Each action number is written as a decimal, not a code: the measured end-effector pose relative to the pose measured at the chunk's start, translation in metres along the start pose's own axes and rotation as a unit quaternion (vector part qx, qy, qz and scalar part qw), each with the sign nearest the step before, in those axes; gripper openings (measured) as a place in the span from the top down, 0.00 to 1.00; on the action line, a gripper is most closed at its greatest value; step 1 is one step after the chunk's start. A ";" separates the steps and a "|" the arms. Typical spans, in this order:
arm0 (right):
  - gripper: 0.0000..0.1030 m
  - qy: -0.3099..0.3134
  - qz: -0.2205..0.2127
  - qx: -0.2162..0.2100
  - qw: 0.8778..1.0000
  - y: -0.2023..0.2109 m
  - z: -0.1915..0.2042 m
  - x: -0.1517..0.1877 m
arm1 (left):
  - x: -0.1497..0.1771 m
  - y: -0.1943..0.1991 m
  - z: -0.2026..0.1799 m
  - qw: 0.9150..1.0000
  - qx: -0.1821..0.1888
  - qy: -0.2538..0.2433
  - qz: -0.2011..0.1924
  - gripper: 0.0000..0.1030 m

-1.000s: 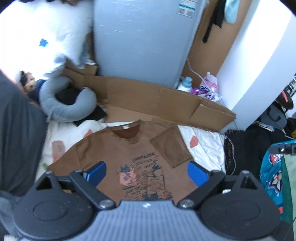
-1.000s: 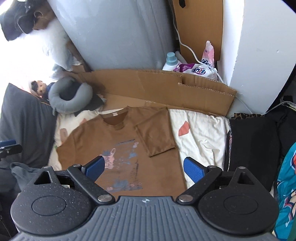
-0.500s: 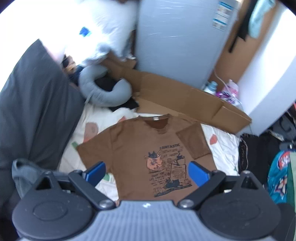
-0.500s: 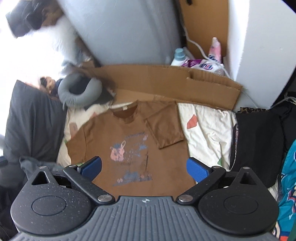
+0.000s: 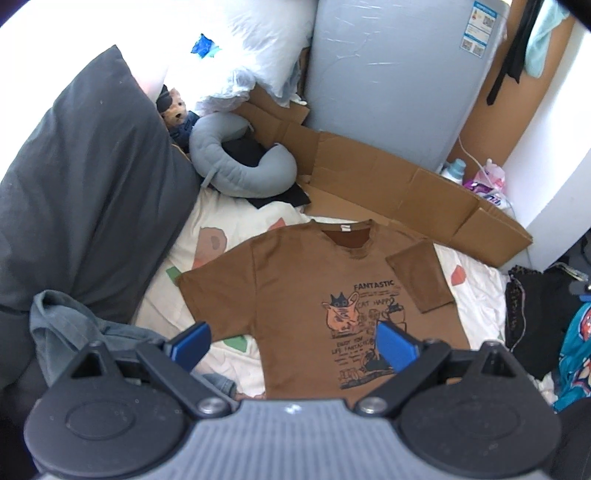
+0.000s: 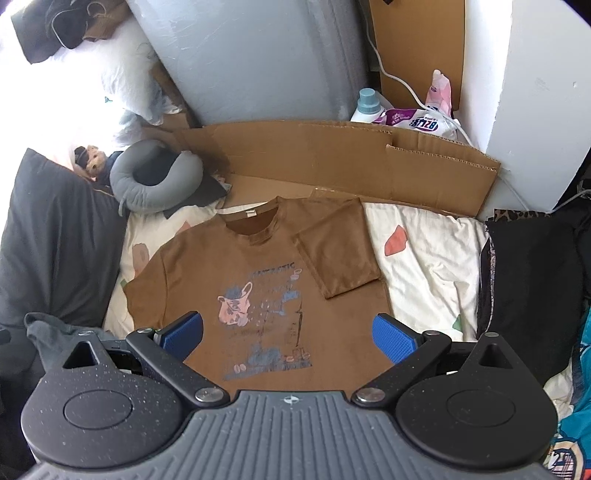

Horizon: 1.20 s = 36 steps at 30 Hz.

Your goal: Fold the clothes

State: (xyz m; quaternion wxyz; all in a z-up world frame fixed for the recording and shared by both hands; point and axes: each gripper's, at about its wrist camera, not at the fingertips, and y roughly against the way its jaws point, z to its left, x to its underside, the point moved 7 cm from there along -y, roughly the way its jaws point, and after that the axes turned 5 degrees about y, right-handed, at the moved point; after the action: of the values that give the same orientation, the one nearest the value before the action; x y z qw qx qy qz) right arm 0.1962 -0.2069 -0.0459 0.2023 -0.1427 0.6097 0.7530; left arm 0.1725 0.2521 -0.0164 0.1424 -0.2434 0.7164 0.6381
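The brown T-shirt (image 5: 303, 291) lies flat mid-frame on the bed (image 6: 424, 258), 1 sleeve (image 5: 421, 280) folded in; left gripper (image 5: 293, 341) and right gripper (image 6: 288, 332) hover spread and empty, likely lining up the other sleeve (image 5: 218, 291).

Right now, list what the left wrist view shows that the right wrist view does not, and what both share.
Only the left wrist view shows the label stickers on the grey panel and the hanging teal garment. Only the right wrist view shows the leopard-print cloth edge. Both share the brown T-shirt with one sleeve folded in, the grey neck pillow, and open, empty jaws.
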 end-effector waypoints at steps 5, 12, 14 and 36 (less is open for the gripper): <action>0.02 -0.001 -0.001 0.020 1.000 -0.029 0.002 0.010 | 0.009 -0.022 0.011 1.000 -0.007 0.009 0.008 0.05; 0.02 -0.042 -0.021 0.042 0.998 -0.071 -0.006 0.029 | 0.013 -0.055 0.027 0.999 0.011 0.034 0.002 0.05; 0.02 -0.053 -0.025 0.049 0.997 -0.082 -0.010 0.035 | 0.012 -0.064 0.034 0.999 0.009 0.043 -0.006 0.05; 0.02 -0.096 -0.048 0.029 0.994 -0.198 0.034 0.077 | 0.066 -0.195 0.132 0.988 -0.045 0.135 -0.062 0.51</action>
State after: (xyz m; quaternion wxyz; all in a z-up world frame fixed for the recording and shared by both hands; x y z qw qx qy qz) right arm 0.2249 -0.1295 -0.2443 0.3001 -0.0931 0.6014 0.7345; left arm 0.2067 0.3575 -0.2344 0.0728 -0.3768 0.6835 0.6209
